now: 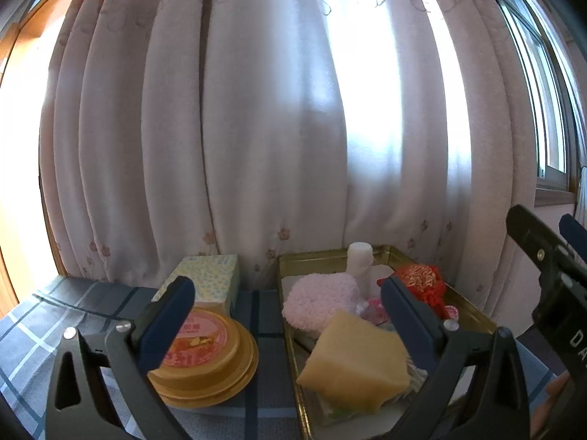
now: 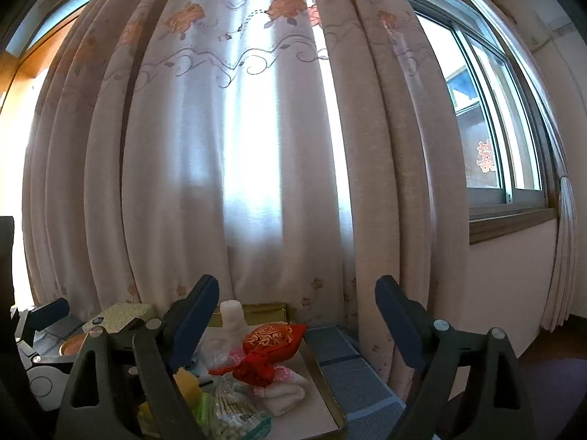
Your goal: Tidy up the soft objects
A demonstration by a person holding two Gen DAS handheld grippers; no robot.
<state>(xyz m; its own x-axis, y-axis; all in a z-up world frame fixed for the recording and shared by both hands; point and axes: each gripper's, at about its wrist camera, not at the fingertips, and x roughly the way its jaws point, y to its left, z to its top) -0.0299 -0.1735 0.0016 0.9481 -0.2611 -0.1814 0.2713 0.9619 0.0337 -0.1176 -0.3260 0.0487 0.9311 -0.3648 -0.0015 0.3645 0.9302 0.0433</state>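
Left wrist view: your left gripper [image 1: 290, 315] stands wide open with nothing held, its jaws level and hanging over the near end of the tray [image 1: 473, 311]. The sponge [image 1: 356, 363] lies tilted in the tray between the jaws, but neither pad touches it. The pink puff [image 1: 319, 300] sits just behind the sponge, the white roll [image 1: 359, 264] upright at the back, the red pouch [image 1: 422, 282] at the far right. Outside the tray, on the checked cloth [image 1: 44, 322], a tub [image 1: 205, 355] sits in front of a box [image 1: 205, 278].

Right wrist view: your right gripper [image 2: 297, 315] is also wide open and empty, well above the tray's right side. Below it lie the pouch [image 2: 271, 348], a folded white cloth [image 2: 286, 392] and a bag of cotton swabs [image 2: 234, 410].

Risks, as I judge them:
- The tray looks full. Any further item set down may pile up and slide over the rim.
- The sponge rests on other things at a slant; a nudge from your left jaw may tip it out.
- The roll stands upright; a sweep past it would likely topple it.
- The two grippers are close; converging on the tray risks a clash.
- The curtain [image 2: 234, 168] hangs just behind the tray; a forward reach could snag it.
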